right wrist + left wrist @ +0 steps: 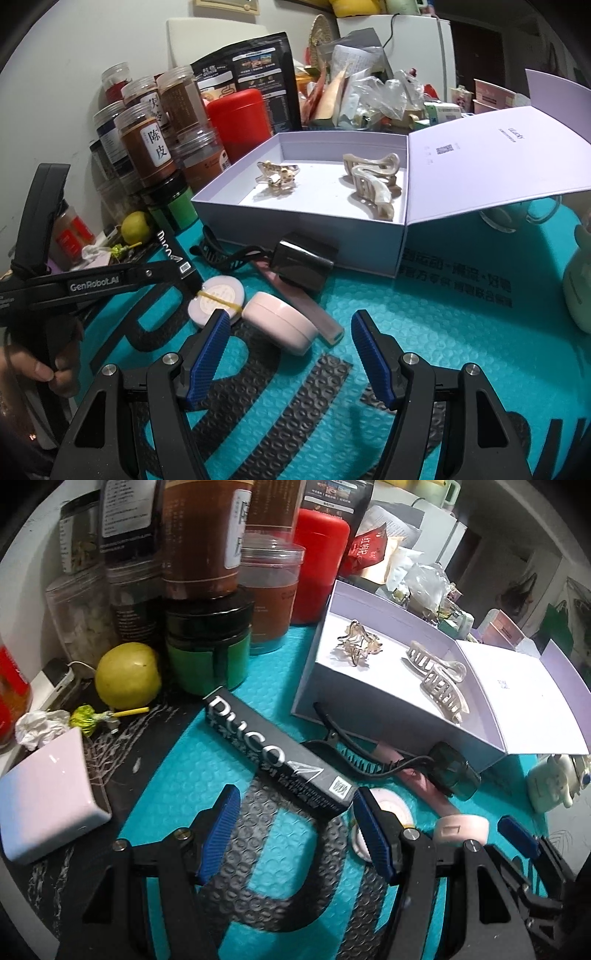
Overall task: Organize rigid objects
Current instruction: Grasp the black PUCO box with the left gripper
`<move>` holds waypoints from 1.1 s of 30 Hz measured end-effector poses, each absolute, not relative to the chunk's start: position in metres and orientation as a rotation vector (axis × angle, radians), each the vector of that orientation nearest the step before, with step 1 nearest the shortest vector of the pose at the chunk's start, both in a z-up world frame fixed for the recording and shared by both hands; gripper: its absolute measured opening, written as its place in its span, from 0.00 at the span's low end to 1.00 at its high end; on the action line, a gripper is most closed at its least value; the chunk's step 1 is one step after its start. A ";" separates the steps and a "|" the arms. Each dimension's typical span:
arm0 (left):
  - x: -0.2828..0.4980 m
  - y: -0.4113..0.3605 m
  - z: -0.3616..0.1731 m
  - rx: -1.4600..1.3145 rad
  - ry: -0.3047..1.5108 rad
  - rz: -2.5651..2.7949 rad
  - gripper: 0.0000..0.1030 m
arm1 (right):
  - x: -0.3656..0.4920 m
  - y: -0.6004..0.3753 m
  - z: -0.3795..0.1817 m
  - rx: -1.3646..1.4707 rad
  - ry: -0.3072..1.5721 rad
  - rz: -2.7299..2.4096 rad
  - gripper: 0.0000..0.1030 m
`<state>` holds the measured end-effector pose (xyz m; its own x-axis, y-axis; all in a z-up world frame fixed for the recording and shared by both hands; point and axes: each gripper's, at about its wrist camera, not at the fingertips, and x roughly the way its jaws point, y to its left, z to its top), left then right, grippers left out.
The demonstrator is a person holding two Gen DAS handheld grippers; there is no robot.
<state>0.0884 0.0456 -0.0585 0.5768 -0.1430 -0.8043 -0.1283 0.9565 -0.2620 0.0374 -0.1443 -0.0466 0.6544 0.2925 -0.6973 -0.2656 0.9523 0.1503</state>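
A white open box [306, 236] holds a gold hair claw [277, 175] and a pearly hair claw [373, 184]. In front of it lie a black hair clip [221, 254], a dark block [303, 266], a pink strip [314, 317], a pink round case [280, 321] and a white disc with a yellow band [218, 297]. My right gripper [291, 332] is open just short of the pink case. My left gripper [295, 812] is open; the end of a long black box [280, 760] lies by its right fingertip, unpressed.
Jars [199, 539], a red tin [317, 565], a green-banded jar [207, 653] and a lemon [127, 675] crowd the back left. A pink-white block [48, 794] lies at the left. The box lid [491, 158] stands open at the right, above a pale green object [580, 280].
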 end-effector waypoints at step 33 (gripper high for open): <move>0.073 0.046 -0.070 -0.197 0.983 -0.022 0.18 | 0.053 -0.136 -0.061 0.062 0.835 0.369 0.64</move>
